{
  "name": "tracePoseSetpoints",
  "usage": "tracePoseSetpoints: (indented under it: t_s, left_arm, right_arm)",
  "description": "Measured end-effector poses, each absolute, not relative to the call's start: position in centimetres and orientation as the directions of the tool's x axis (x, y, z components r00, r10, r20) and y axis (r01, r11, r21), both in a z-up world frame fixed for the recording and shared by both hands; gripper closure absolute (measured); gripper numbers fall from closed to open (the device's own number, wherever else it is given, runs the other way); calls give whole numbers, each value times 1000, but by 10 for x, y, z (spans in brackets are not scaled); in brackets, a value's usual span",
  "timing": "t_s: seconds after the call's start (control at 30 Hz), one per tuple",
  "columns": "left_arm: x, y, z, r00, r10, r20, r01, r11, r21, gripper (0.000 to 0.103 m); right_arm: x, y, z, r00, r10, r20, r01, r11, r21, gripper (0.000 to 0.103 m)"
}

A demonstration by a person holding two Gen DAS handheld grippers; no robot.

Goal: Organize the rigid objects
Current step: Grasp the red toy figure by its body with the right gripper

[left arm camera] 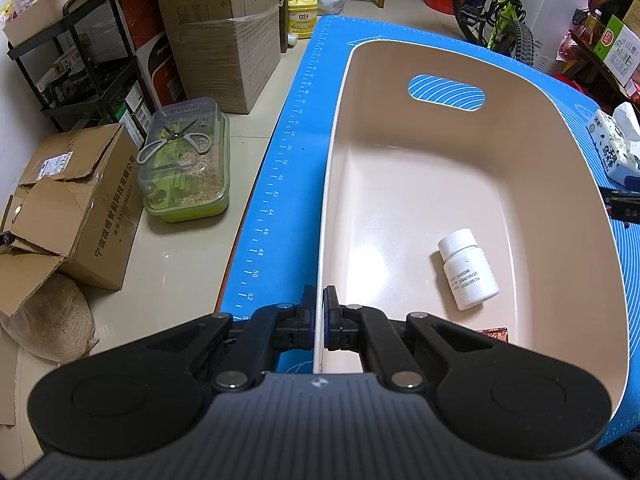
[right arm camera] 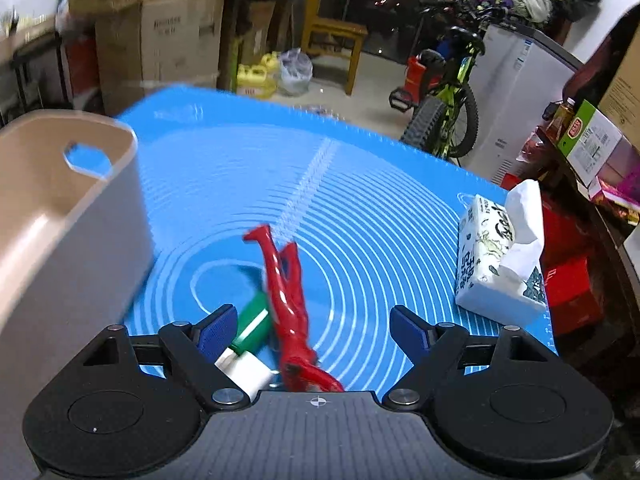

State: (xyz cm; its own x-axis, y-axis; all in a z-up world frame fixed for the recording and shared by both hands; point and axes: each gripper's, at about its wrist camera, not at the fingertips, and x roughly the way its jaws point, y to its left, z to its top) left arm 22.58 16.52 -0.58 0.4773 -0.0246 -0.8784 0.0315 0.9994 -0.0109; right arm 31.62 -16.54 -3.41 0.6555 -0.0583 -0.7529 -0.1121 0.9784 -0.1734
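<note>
Smooth beige tub (left arm camera: 560, 168) holds one white cylindrical bottle (left arm camera: 469, 269).

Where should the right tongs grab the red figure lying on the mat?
Probably across the red figure at its narrow waist, coming from above with the open right tongs straddling it sideways. It lies flat, lengthwise; the green-and-white tube crowds its left.

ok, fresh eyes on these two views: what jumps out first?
The big beige bin on the blue mat, with the left gripper shut on its near rim and a lone white bottle lying inside. In the right wrist view, a glossy red figure lies on the mat between the open fingers of the right gripper, beside a green-and-white tube, with a tissue pack at the mat's right edge.
</note>
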Motion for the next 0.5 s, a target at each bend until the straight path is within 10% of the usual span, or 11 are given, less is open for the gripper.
tracePoseSetpoints:
  t_s: [0.33,0.5]
  left_arm:
    - [225,164,-6,477,-22,-879,34,999,-7,98]
    - [226,163,-6,477,-20,-879,33,999,-5,97]
  right_arm:
    - [339,-167,-71,589,-86,-804,-146,967,-210,40]
    - [342,-168,-77,566,-51,-823,-146,976,-161,68]
